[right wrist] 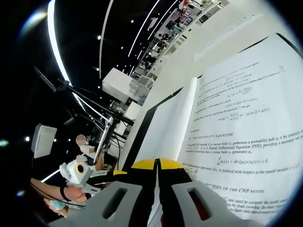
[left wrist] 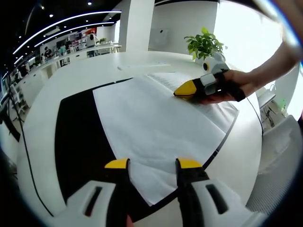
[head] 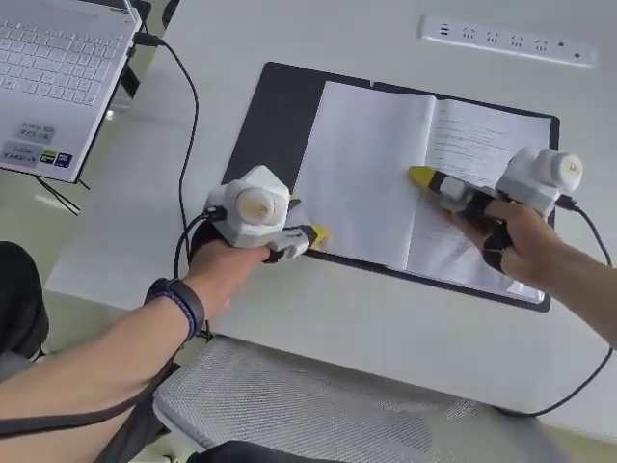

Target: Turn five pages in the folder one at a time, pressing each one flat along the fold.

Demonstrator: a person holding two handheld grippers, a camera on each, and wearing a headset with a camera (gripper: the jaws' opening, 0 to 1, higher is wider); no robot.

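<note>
Black folder [head: 275, 106], open on white bench [head: 289, 29]. Turned page [head: 366, 164] laid leftward. Right gripper [head: 421, 177], clenched, empty, set at fold: pressing step judged underway. Left gripper [head: 316, 232] released at lower edge. Next page to be lifted singly.

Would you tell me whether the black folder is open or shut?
Open: the black folder lies spread flat, white paper pages exposed on both sides.

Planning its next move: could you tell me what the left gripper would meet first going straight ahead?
The left gripper would probably meet the blank page on the black folder first; the right gripper lies farther on.
</note>
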